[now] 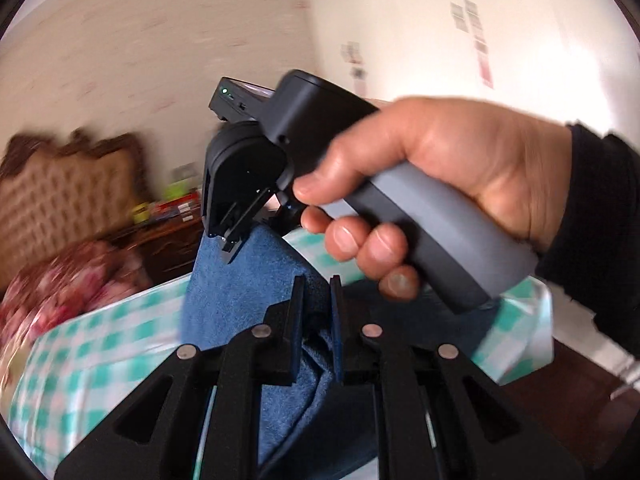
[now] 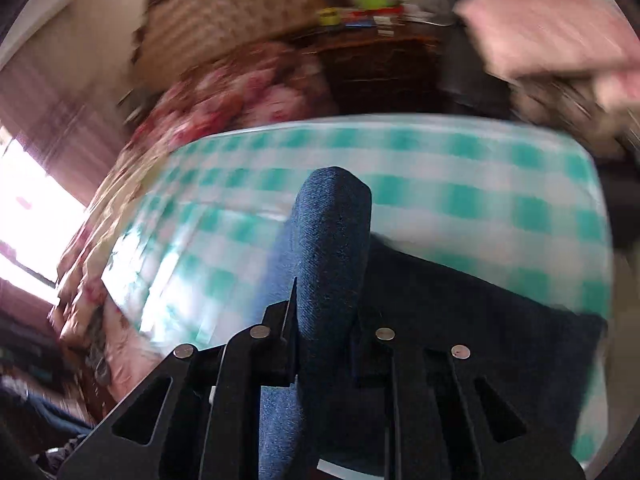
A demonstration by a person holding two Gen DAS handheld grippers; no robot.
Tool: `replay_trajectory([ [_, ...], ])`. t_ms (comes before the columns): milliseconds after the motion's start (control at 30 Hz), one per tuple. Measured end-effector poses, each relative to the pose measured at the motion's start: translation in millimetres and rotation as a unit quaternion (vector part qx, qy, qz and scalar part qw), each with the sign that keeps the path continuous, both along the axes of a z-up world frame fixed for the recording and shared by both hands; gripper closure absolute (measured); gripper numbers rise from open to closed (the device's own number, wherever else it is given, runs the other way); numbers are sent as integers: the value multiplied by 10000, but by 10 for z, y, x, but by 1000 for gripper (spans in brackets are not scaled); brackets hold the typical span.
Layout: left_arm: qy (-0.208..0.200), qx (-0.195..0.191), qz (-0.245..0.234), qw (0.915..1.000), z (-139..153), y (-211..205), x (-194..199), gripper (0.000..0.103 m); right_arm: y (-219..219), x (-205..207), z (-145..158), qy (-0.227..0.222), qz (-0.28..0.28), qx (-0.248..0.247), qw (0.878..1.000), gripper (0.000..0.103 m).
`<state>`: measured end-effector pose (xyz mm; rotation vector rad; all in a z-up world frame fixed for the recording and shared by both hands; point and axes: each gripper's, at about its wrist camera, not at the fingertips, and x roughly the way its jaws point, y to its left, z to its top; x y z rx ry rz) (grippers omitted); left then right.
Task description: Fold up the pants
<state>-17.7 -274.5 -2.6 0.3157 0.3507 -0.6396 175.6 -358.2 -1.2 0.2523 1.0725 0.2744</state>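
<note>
The blue denim pants (image 1: 236,300) hang lifted above the bed. My left gripper (image 1: 316,284) is shut on a fold of the pants, which bunch between its fingers. In the left wrist view, the right gripper (image 1: 230,246), held in a bare hand (image 1: 440,184), is shut on the pants' upper edge just ahead. In the right wrist view, my right gripper (image 2: 324,300) is shut on a rolled fold of the pants (image 2: 332,240) that sticks up past the fingertips. More dark pants fabric (image 2: 480,308) lies on the bed at the right.
A bed with a green-and-white checked sheet (image 2: 440,168) lies below. A floral quilt (image 2: 240,96) and a tufted headboard (image 1: 60,196) are at its far end. A dark wooden nightstand (image 2: 380,60) holds small items. Both views are motion-blurred.
</note>
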Motion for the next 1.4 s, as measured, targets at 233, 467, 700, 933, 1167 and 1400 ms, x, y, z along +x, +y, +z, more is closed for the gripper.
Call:
replay_trajectory([
  [233,217,1212,-639,9903,-1036,-1237,-220,91,-1065,-209,-1168,693,-345,25,9970,87],
  [467,-103,1580,-637,9853,-1075,-1448,-285,92,-1150,-298,-1122,320,-150,299,9989,93],
  [700,-449,1605,-872,9822,-784,-1823,-362,91,-1595,-414,-678,-95,-350,353,9987,94],
  [933,-274,1952,-1195,9731,-1067,-2159,-426,91,-1960,-531,-1082,161,-683,621,9956,94],
  [1167,-338,1780,-1250,9755,-940,-2187,-462,91,-2096,-661,-893,-186,-704,669,9951,94],
  [1400,265,1747,-1577,9716,-1233,-2342,-388,81,-2286,-689,-1333,-15,-1030,512,9934,92],
])
